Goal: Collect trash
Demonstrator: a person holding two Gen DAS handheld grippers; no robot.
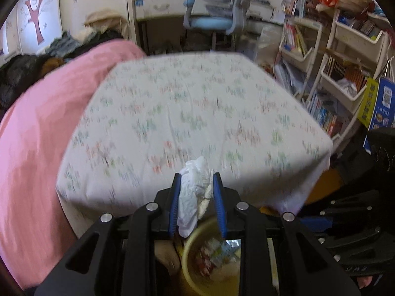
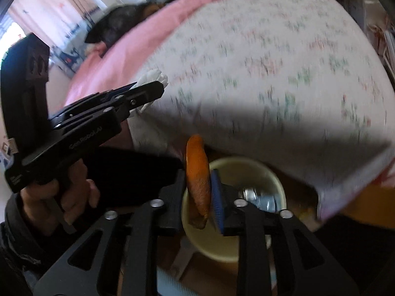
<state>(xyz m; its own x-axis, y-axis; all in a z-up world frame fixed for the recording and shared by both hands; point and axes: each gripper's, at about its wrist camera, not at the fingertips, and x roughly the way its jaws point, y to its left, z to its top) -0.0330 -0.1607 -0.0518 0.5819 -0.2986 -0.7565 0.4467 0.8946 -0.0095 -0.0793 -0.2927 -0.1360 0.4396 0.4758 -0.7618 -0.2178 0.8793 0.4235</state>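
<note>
My left gripper (image 1: 196,180) is shut on a crumpled white tissue (image 1: 195,197) and holds it above a pale yellow trash bin (image 1: 191,254) with wrappers inside. My right gripper (image 2: 197,172) is shut on an orange peel (image 2: 197,177) and holds it over the same bin (image 2: 209,244), where a crushed bottle lies. The left gripper also shows in the right wrist view (image 2: 148,88), at the left, with the tissue (image 2: 154,76) in it.
A bed with a floral sheet (image 1: 187,113) and a pink quilt (image 1: 32,148) fills the middle. White bookshelves (image 1: 340,74) stand at the right. A blue desk chair (image 1: 212,12) stands at the back. The bin sits on the floor at the bed's near corner.
</note>
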